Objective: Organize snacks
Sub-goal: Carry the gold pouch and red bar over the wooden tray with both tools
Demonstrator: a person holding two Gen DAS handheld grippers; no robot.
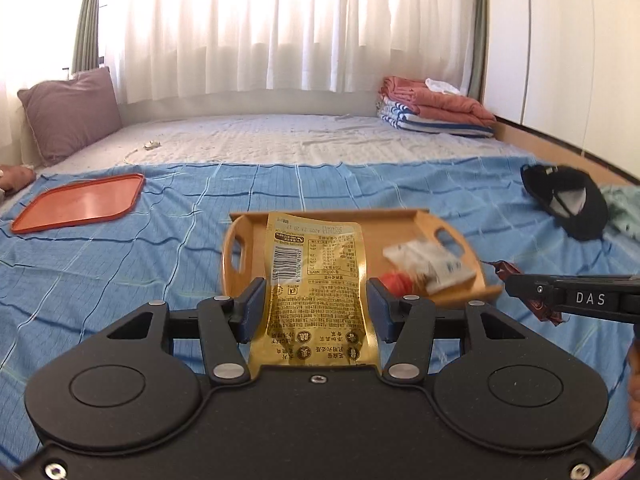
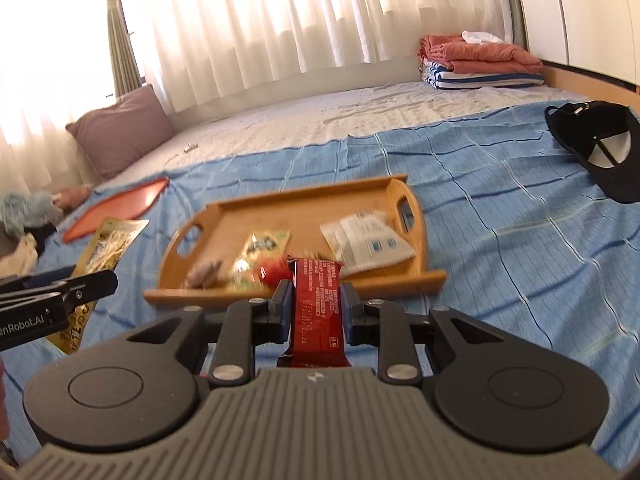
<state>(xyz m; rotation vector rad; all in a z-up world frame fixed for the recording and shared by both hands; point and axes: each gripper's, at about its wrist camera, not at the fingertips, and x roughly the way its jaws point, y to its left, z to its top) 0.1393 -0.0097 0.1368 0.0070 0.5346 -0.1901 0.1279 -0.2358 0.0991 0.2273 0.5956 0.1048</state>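
Judging from how both hands hung above the bed, the likeliest slip was a thin, slick packet sliding out before it reached the wooden tray (image 2: 304, 204) in the middle of the blue bedspread (image 1: 120, 280), or landing on the white sachet (image 2: 364, 240) and small sweets already inside and skidding over the low rim. The left gripper (image 1: 312, 304) stood partly open, its pads pinching the gold snack pouch (image 1: 316, 280) by its sides. The right gripper (image 2: 316, 304) was closed almost fully on the red snack bar (image 2: 318, 300), held just short of the tray's near edge.
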